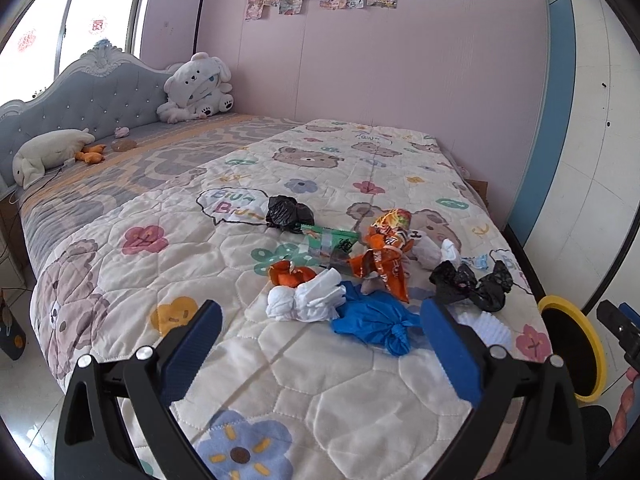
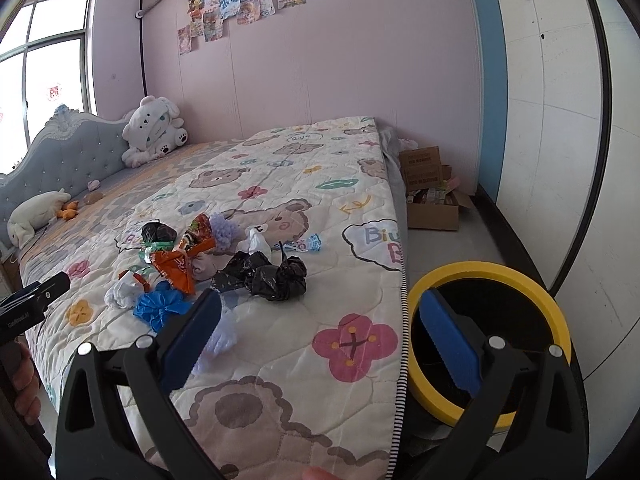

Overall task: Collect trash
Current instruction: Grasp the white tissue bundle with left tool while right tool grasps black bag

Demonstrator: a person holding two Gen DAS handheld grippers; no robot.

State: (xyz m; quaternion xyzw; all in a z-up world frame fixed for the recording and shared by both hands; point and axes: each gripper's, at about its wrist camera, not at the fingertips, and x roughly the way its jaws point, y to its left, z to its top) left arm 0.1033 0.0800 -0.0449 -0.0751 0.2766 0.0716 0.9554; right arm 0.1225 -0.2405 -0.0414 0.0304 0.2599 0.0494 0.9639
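Note:
A pile of trash lies on the bed quilt (image 1: 140, 288): a knotted blue bag (image 1: 376, 322), a white wad (image 1: 306, 300), orange wrappers (image 1: 380, 256), a green packet (image 1: 330, 242) and black bags (image 1: 470, 284) (image 1: 288, 212). My left gripper (image 1: 320, 344) is open and empty, just short of the blue bag. My right gripper (image 2: 320, 336) is open and empty, above the bed's right edge. The pile also shows in the right wrist view, with the black bags (image 2: 268, 272) and the blue bag (image 2: 160, 308). A yellow-rimmed bin (image 2: 488, 272) stands on the floor beside the bed.
Plush toys (image 1: 198, 88) (image 1: 48, 152) lie near the grey headboard (image 1: 84, 92). A cardboard box (image 2: 432, 196) of items stands on the floor past the bed's foot. A pink wall is behind; a white and blue wardrobe (image 2: 560, 120) is at right.

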